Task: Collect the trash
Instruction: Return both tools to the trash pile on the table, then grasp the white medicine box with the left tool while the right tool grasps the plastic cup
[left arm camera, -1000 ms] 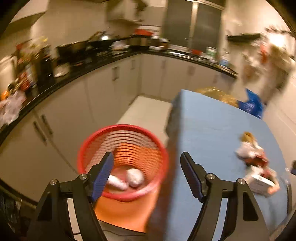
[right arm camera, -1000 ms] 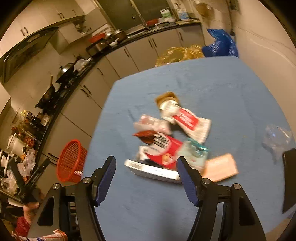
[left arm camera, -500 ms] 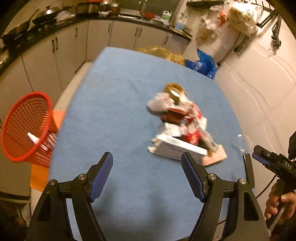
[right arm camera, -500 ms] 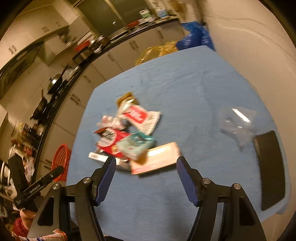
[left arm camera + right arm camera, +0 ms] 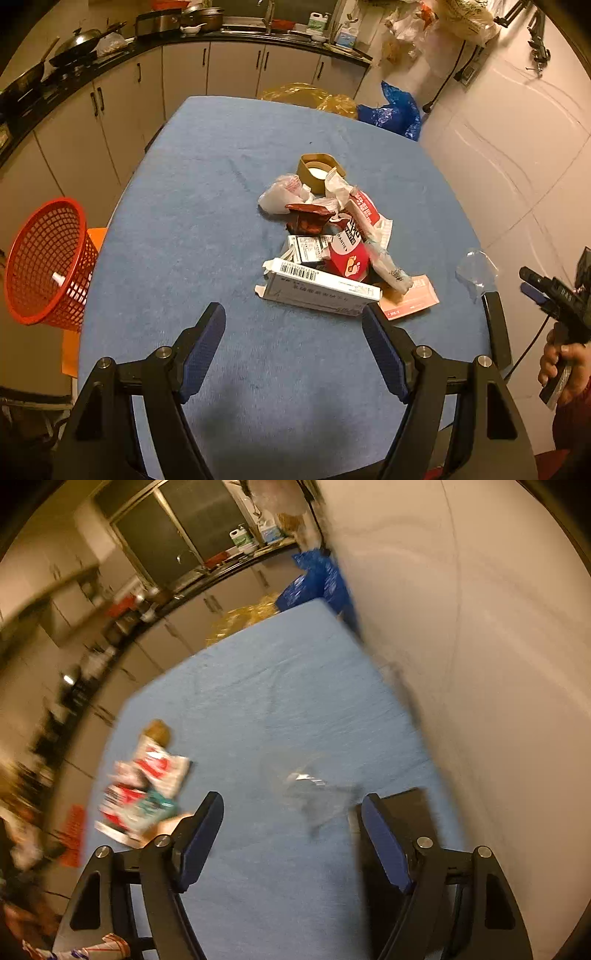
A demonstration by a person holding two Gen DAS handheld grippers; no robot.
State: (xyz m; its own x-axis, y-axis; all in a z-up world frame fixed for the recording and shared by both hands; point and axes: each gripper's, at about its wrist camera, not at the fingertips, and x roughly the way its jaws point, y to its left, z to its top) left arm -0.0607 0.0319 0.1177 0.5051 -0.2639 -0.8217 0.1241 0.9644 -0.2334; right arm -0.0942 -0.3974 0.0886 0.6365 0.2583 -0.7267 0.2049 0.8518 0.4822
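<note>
- Red mesh basket (image 5: 46,266) sits on the floor off the table's left edge, with at least one small white scrap visible through its side, so a bit of the job looks done already.
- Most of the trash is not collected yet: a pile (image 5: 332,236) lies mid-table on the blue cloth (image 5: 192,221), well apart from the basket.
- In the pile: a long white box (image 5: 321,291) with a barcode, a smaller white box, a red-and-white wrapper, a dark red crumpled wrapper, a white plastic bag, a brown tape roll (image 5: 319,170) at the far end, and a pinkish card (image 5: 410,299) at the near right.
- Clear plastic (image 5: 476,273) lies on its own near the table's right edge, just beside a black slab (image 5: 496,325).
- Left gripper (image 5: 293,350) hangs empty with its jaws wide apart, aimed down at the cloth just short of the white box.
- Right gripper (image 5: 291,834) is empty too; its jaws have just been opening wider, nothing between the pads, and the clear plastic (image 5: 314,794) lies just ahead of it. That view is blurry.
- Writing: the red wrapper shows something like "YANKEE", not certain. The long box has printed characters too small to read. The right gripper's body shows "DAS" in the left view.
- Judgement: early days, nearly everything left to grab.
</note>
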